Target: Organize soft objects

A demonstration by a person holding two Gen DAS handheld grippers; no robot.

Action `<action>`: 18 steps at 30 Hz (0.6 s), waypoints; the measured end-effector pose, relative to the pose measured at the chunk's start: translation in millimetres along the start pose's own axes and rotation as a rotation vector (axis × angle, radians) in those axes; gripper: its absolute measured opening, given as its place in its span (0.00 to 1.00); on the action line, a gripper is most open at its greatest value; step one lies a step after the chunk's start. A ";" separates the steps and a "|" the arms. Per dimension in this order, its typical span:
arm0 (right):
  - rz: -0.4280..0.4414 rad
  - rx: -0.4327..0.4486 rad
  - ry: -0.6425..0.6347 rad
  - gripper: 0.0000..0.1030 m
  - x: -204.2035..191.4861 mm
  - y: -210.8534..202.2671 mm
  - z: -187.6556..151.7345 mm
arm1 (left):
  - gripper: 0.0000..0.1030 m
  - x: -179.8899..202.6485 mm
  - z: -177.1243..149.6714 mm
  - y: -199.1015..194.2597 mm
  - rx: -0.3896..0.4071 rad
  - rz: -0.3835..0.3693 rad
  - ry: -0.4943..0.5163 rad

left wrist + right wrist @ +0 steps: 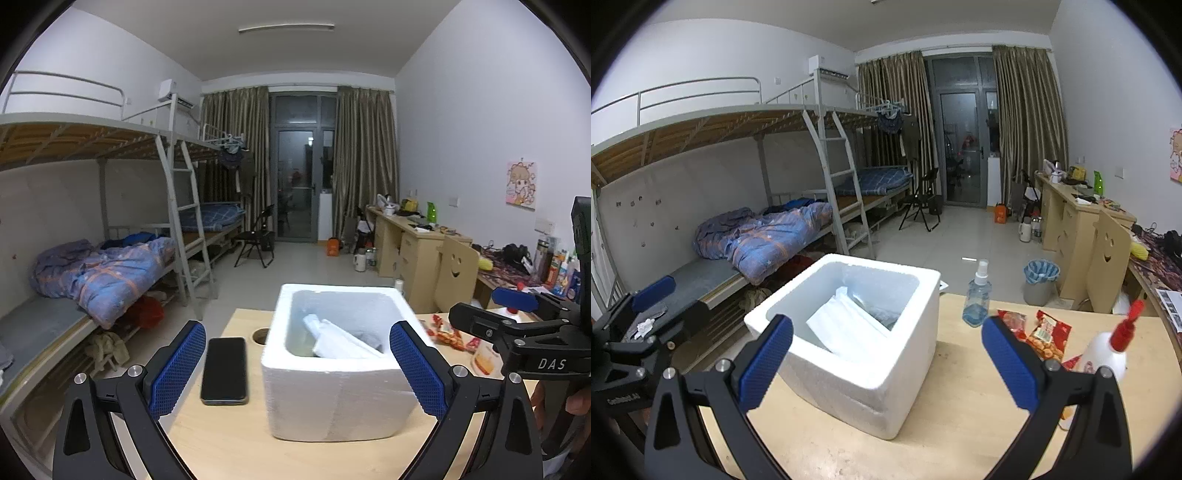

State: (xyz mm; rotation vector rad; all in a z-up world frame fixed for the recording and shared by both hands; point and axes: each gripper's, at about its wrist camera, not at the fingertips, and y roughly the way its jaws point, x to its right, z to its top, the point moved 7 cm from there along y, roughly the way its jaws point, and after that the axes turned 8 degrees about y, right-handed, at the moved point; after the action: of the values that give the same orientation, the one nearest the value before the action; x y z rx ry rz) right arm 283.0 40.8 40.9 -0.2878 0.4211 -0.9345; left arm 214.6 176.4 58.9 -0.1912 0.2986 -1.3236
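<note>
White packets [849, 332] already lie in the foam box [849, 380]; red snack bags [1045, 334] remain on the counter [960, 424]. Both hand-held grippers [297, 363] [886, 360] hang open, empty.

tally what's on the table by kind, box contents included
Foam box: 1
White soft packs in the box: 1 seen; grey item behind it: 1
Phone: 1
Bottles: 2, clear spray bottle and white red-capped bottle
Red snack packets: at least 2
Total: at least 8
</note>
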 end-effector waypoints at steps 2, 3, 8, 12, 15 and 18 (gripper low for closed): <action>-0.007 0.013 0.004 1.00 3.9 -9.5 -0.2 | 0.97 8.0 0.9 -4.2 0.004 -0.013 0.005; -0.010 0.019 0.007 1.00 6.4 -13.6 -0.5 | 0.97 11.8 1.6 -6.3 0.006 -0.017 0.009; -0.044 0.040 0.026 1.00 22.6 -36.4 -4.0 | 0.97 31.3 5.1 -14.3 0.018 -0.058 0.016; -0.081 0.062 0.042 1.00 37.9 -54.5 -6.4 | 0.97 50.6 9.9 -19.8 0.031 -0.093 0.029; -0.109 0.071 0.053 1.00 48.7 -67.8 -10.0 | 0.97 67.5 13.8 -25.2 0.042 -0.125 0.039; -0.132 0.077 0.064 1.00 59.1 -79.0 -14.3 | 0.97 82.2 15.7 -30.8 0.048 -0.152 0.048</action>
State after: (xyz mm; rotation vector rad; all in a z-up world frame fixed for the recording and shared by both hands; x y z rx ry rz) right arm 250.9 -53.4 47.9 -0.2176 0.4274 -1.0891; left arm 209.0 88.8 74.5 -0.1442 0.2974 -1.4862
